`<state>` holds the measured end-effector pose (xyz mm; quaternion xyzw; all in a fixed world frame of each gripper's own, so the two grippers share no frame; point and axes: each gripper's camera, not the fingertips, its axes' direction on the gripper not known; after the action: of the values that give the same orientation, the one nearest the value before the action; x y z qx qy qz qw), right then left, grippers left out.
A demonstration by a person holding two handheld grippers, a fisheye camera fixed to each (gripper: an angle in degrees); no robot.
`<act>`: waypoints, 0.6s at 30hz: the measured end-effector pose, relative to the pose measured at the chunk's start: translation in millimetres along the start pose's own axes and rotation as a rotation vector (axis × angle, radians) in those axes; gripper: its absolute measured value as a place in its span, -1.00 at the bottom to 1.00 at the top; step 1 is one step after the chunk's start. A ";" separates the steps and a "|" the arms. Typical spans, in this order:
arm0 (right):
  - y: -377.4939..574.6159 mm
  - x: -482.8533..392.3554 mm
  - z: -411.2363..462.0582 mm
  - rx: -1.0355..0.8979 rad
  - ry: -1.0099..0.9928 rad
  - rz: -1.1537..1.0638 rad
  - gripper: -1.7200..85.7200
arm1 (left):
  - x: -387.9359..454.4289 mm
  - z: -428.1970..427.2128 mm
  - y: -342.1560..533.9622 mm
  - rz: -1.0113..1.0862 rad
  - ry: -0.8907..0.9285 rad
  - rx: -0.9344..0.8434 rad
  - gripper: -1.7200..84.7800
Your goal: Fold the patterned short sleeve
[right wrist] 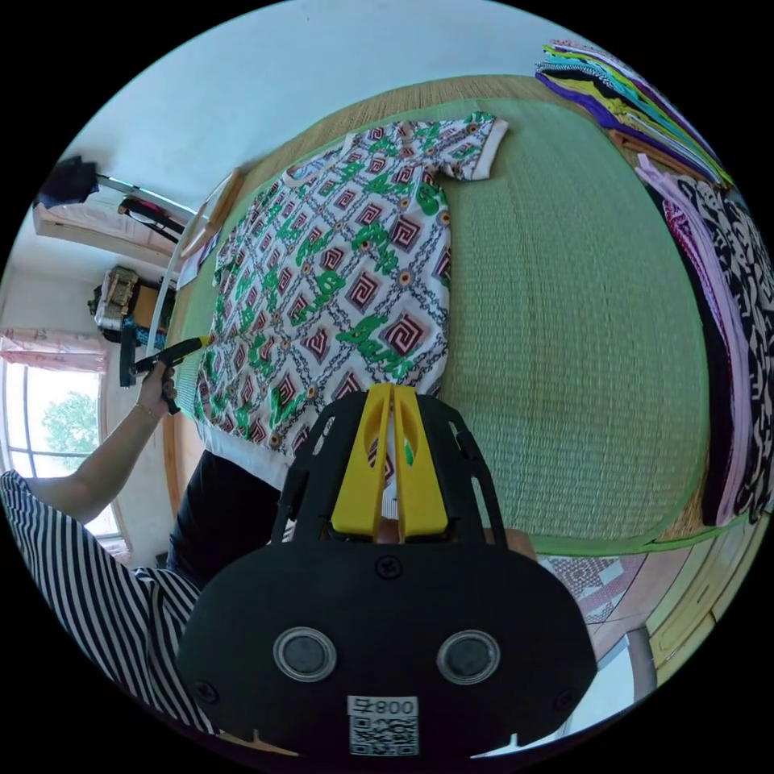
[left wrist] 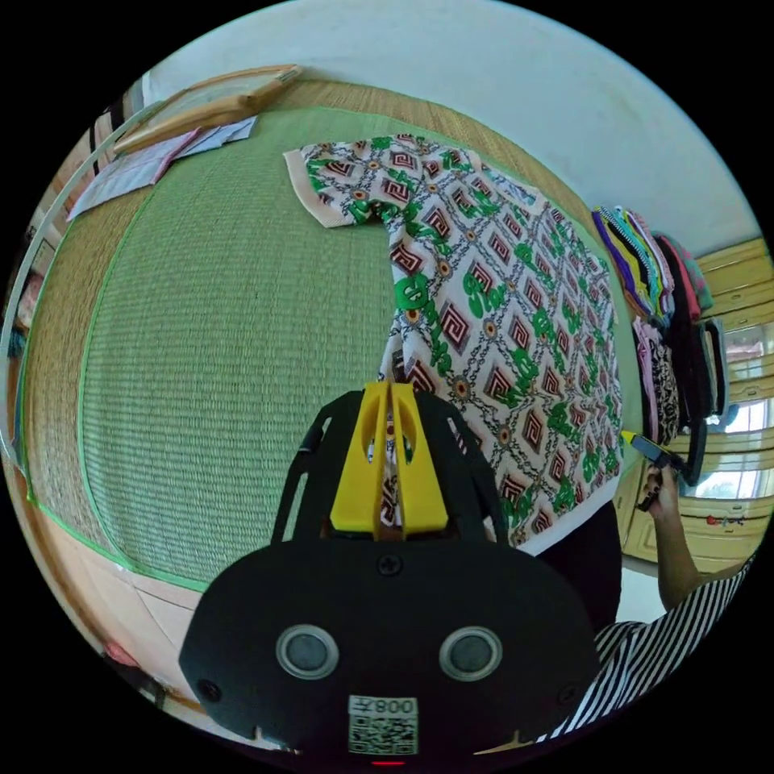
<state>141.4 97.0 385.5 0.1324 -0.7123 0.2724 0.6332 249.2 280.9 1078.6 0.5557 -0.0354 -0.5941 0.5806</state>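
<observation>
Green, maroon and white all over: the patterned short sleeve [left wrist: 484, 322] lies spread flat on a woven green mat [left wrist: 226, 339], collar end far, hem at the near edge. One sleeve, with a pale ribbed cuff, sticks out to the left in the left gripper view, and the other sleeve sticks out to the right in the right gripper view. The hem hangs just over the near edge of the mat, by the person's dark-clothed lap.

Left gripper [left wrist: 390, 389]: yellow jaws pressed together, clenched on the near left hem corner, with patterned cloth showing between and below them. It also turns up at the left of the right gripper view, small, at the shirt's edge, held in a hand with a striped sleeve [right wrist: 72, 556] behind it.

Right gripper [right wrist: 393, 391]: same story, jaws drawn tight with a strip of white and patterned fabric caught between them at the near right hem corner. In the left gripper view it sits small at the right edge of the shirt.

Out on the right, a heap of colourful folded clothes [left wrist: 653, 274] sits just beside the mat. At the far left lie some papers [left wrist: 161, 157] and a wooden frame [left wrist: 218, 101]. A pale wall [left wrist: 500, 72] runs behind, and a bright window [right wrist: 56, 419] glows at the side.
</observation>
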 end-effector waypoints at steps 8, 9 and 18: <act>20.1 -5.2 -6.3 -0.033 0.027 0.007 -0.95 | -10.4 -38.7 51.0 -0.002 0.071 0.013 -0.90; 24.2 -5.2 -8.9 -0.033 0.030 0.008 -0.95 | -9.9 -35.1 57.8 0.004 0.035 -0.031 -0.91; 58.4 14.7 -38.7 -0.011 0.005 0.091 -0.93 | -66.9 -95.7 96.6 -0.181 0.263 0.117 -0.92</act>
<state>140.0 168.4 388.8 0.0959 -0.7176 0.2972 0.6226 359.7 356.2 1150.0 0.6623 0.0567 -0.5630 0.4911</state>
